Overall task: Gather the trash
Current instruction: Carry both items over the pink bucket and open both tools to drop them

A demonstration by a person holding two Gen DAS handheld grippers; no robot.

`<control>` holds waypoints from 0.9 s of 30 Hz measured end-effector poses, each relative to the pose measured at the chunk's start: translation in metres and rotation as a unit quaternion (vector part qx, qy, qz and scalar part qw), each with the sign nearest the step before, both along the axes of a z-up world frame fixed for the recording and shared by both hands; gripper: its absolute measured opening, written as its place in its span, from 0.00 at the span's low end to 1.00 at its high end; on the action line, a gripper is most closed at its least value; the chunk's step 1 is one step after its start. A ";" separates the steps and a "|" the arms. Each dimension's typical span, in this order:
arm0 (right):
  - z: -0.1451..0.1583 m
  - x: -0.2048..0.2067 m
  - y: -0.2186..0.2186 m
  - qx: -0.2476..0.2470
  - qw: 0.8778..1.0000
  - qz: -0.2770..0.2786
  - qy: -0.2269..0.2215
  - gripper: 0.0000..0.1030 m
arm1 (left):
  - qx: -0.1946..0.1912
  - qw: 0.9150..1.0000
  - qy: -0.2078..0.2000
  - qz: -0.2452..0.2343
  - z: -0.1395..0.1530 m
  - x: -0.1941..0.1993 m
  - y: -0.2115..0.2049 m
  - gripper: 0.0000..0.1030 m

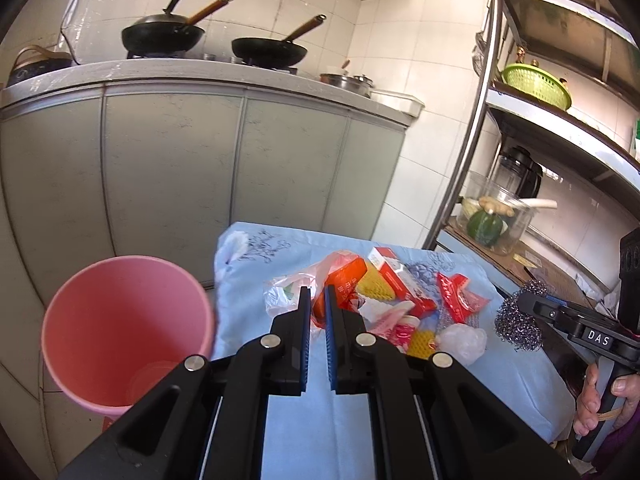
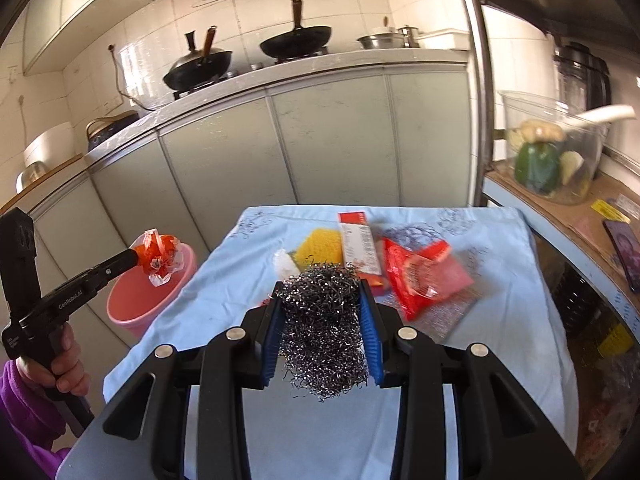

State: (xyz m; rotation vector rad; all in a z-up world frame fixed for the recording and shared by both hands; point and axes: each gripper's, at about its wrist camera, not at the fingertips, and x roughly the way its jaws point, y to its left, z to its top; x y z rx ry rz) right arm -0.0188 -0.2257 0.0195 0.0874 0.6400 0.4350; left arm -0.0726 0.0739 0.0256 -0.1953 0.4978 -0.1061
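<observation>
You had the right gripper (image 2: 320, 312) clenched across the springy, light steel-wool ball (image 2: 322, 320), left gripper (image 2: 138, 258) pinching a crinkly wrapper (image 2: 160, 260) over the pink bin (image 2: 136, 304).

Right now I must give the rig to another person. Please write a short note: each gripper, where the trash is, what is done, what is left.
Left gripper: shut on an orange-and-clear wrapper, held over the pink bin.
Right gripper: shut on the steel wool ball, lifted above the blue cloth.
Done: two pieces picked up; neither is dropped in the bin yet.
Left: release both into the bin, then collect the red packet, the red-and-white box, the yellow foam net and the other scraps on the cloth.
</observation>
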 end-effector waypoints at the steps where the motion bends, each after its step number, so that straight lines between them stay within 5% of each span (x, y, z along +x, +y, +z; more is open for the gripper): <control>1: 0.001 0.001 0.005 0.002 1.000 0.008 -0.001 0.35 | 0.001 1.000 -0.001 0.007 0.001 -0.002 0.004 0.06; 17: 0.009 0.032 0.149 0.019 0.987 0.161 0.005 0.35 | 0.001 0.990 0.002 0.144 -0.004 -0.042 0.103 0.06; 27: -0.012 0.052 0.237 0.036 0.974 0.220 0.048 0.35 | 0.001 0.984 0.034 0.173 -0.026 -0.043 0.129 0.06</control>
